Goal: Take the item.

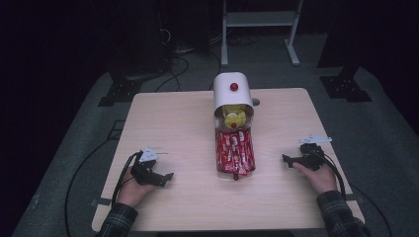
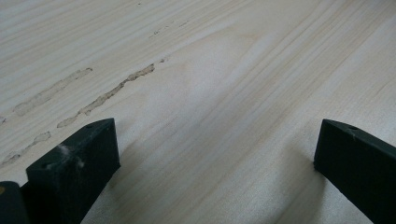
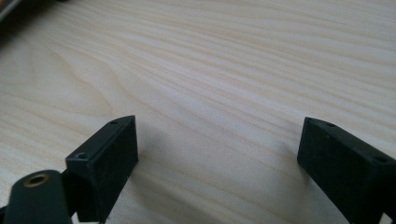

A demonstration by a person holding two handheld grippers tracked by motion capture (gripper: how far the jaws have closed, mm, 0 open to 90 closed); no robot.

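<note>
A white domed container (image 1: pixel 232 94) with a red knob lies tipped on the wooden table (image 1: pixel 173 118), its mouth facing me with yellow items inside. A pile of red snack packets (image 1: pixel 234 153) spills out in front of it. My left gripper (image 1: pixel 168 178) rests on the table at the front left, held in a hand, jaws pointing right. My right gripper (image 1: pixel 285 159) rests at the front right, pointing left toward the packets. In the left gripper view the gripper (image 2: pixel 217 154) stands open over bare wood. The right gripper (image 3: pixel 218 149) is open too, with nothing between its jaws.
Black cables trail from both grippers off the table's front corners. A white metal stand (image 1: pixel 259 29) and dark equipment bases stand on the grey floor behind the table. Faint glue-like streaks (image 2: pixel 107 93) mark the wood near my left gripper.
</note>
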